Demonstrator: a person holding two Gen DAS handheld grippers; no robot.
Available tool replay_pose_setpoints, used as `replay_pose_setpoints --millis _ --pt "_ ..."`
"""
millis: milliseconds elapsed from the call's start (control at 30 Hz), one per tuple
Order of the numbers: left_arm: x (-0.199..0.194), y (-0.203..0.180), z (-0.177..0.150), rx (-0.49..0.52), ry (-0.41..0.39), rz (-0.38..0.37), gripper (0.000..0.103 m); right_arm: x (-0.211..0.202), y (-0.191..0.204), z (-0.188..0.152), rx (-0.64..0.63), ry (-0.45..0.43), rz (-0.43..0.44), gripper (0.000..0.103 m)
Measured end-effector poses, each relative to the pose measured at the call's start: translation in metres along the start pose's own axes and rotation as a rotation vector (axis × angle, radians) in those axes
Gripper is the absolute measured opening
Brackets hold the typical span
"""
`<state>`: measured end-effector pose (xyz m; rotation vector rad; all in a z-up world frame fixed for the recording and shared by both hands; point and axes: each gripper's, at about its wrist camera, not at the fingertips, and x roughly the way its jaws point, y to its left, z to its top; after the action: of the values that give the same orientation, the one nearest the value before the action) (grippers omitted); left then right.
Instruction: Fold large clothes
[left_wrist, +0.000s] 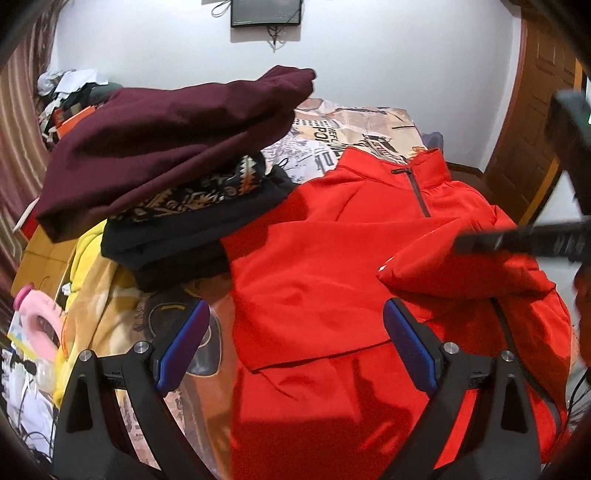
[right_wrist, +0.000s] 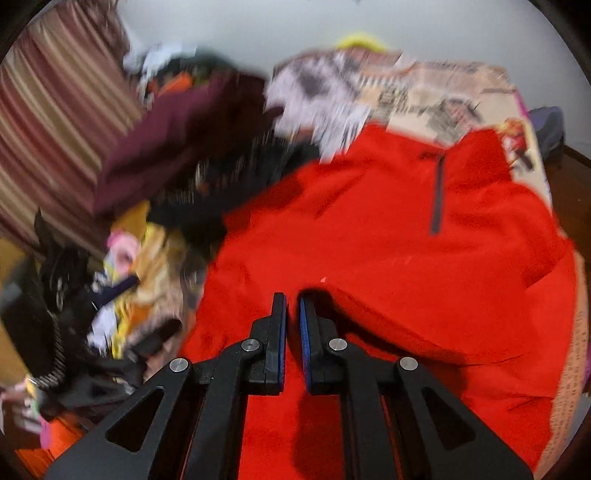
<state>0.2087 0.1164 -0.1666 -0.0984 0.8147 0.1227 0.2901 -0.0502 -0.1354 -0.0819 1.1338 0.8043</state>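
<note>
Red jacket (left_wrist: 332, 266) spread front-up on patterned bed cover (left_wrist: 354, 122), beside stacked folded clothes (left_wrist: 166, 155); left gripper (left_wrist: 295, 325) jaws wide apart, empty above jacket; right gripper (right_wrist: 292, 306) closed, pinching the right sleeve (right_wrist: 388, 317) fabric

Bed (left_wrist: 373, 122) w/ printed newspaper-pattern sheet. Red zip-neck pullover (left_wrist: 332, 266) lies spread across near half, collar toward far edge. Stack of folded dark clothes (left_wrist: 173, 155) beside it at left edge, maroon on top.

Even indoor light; right view motion-blurred
</note>
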Motion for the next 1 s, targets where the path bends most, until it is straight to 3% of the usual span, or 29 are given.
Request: replay_pose_setpoints --millis 300,400,533,700,867,1000 --pt "-0.005 0.002 -0.004 -0.004 0.003 0.006 0.095 0.033 0.002 -0.021 -0.022 0.176 -0.003 0.007" --pt "-0.007 -0.003 -0.002 0.006 -0.002 0.003 0.095 0.032 -0.006 -0.023 0.013 0.21 -0.001 0.016" --pt "-0.01 -0.014 0.006 0.032 -0.017 -0.002 0.095 0.006 -0.021 -0.024 0.058 0.124 -0.052 0.039" --pt "-0.011 -0.039 0.018 0.082 -0.033 -0.019 0.095 -0.045 -0.042 -0.025 0.092 -0.031 -0.101 0.041" --pt "-0.009 -0.08 0.031 0.173 -0.052 -0.053 0.095 -0.091 -0.066 -0.027 0.124 -0.183 -0.237 0.042" --pt "0.001 -0.117 0.039 0.259 -0.05 -0.107 0.095 -0.122 -0.097 -0.035 0.191 -0.278 -0.299 0.054"
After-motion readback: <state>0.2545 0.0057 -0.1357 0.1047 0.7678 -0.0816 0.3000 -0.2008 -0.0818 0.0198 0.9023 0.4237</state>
